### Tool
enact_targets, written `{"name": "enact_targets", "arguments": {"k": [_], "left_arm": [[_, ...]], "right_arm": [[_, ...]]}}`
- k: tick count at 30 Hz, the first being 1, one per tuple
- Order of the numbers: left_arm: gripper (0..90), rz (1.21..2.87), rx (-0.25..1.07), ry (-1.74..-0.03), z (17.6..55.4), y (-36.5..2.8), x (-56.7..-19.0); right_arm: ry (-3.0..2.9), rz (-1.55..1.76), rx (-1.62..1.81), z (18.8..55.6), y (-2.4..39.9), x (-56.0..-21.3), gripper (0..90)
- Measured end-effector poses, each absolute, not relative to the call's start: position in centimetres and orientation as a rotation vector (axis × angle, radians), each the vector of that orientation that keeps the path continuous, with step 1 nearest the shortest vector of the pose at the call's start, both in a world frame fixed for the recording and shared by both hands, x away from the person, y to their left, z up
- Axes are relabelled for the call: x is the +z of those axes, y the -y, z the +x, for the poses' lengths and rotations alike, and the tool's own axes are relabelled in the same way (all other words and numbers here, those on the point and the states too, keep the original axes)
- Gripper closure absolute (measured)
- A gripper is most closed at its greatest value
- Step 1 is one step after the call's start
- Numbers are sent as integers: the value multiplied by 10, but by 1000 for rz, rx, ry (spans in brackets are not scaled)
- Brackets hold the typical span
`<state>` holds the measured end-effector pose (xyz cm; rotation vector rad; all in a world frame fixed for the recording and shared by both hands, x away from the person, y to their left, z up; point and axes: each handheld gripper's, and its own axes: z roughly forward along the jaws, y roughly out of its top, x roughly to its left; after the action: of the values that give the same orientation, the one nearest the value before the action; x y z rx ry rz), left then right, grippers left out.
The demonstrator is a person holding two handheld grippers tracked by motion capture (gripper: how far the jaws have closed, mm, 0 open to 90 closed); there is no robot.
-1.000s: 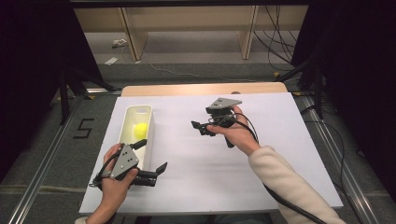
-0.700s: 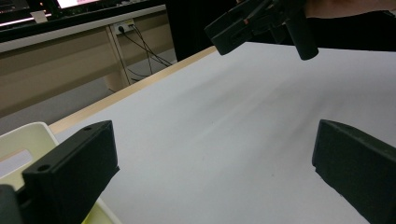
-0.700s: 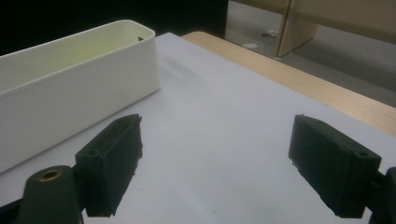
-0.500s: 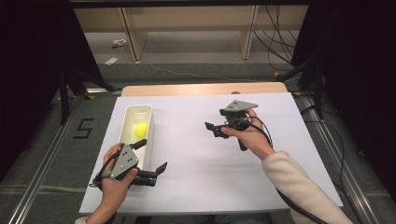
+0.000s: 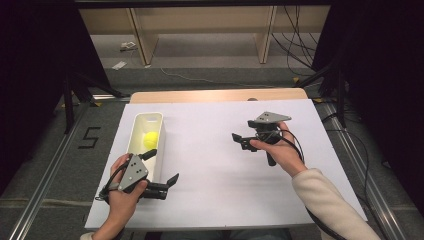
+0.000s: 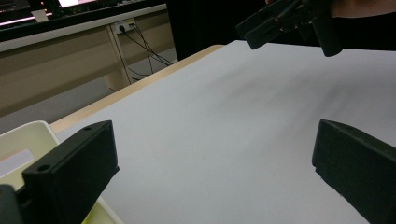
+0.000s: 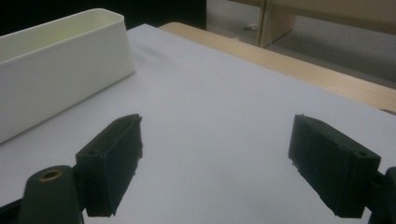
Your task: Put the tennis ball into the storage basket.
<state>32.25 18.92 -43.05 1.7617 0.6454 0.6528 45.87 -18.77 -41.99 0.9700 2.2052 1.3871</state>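
A: Item one, the long white plastic bin (image 5: 136, 131): it is found at the left of the white-covered table (image 5: 215, 200), lengthwise away from the person. A small yellow ball (image 5: 150, 138) is seen lying inside it, about midway along.

B: Item two, the left gripper (image 5: 161, 172): it is held low at the bin's near end, just beside its right wall. Its jaws are spread wide, and nothing is held between them.

A: Item three, the right gripper (image 5: 240, 141): it is held above the bare middle of the table, well apart from the bin and pointed towards it. Its jaws are likewise set wide apart and empty.

B: Step in hand, as judged: the ball appears already placed in the bin, with both grippers empty and off it; a pause between moves is inferred.

A: Next move, as judged: if the ball is to be taken out, a gripper would need to be lifted over the rim, lowered astride the ball, and closed gently, since a round ball is easily rolled away.
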Motion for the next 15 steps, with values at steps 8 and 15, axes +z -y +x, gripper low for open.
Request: {"name": "enact_targets", "arguments": {"k": [8, 15], "left_arm": [[0, 1762, 654, -645, 323, -189, -431], [0, 1762, 654, -648, 323, -189, -431]], "right_arm": [[-2191, 989, 1377, 452, 203, -423, 182], [-2170, 1015, 1370, 445, 220, -424, 182]]}}
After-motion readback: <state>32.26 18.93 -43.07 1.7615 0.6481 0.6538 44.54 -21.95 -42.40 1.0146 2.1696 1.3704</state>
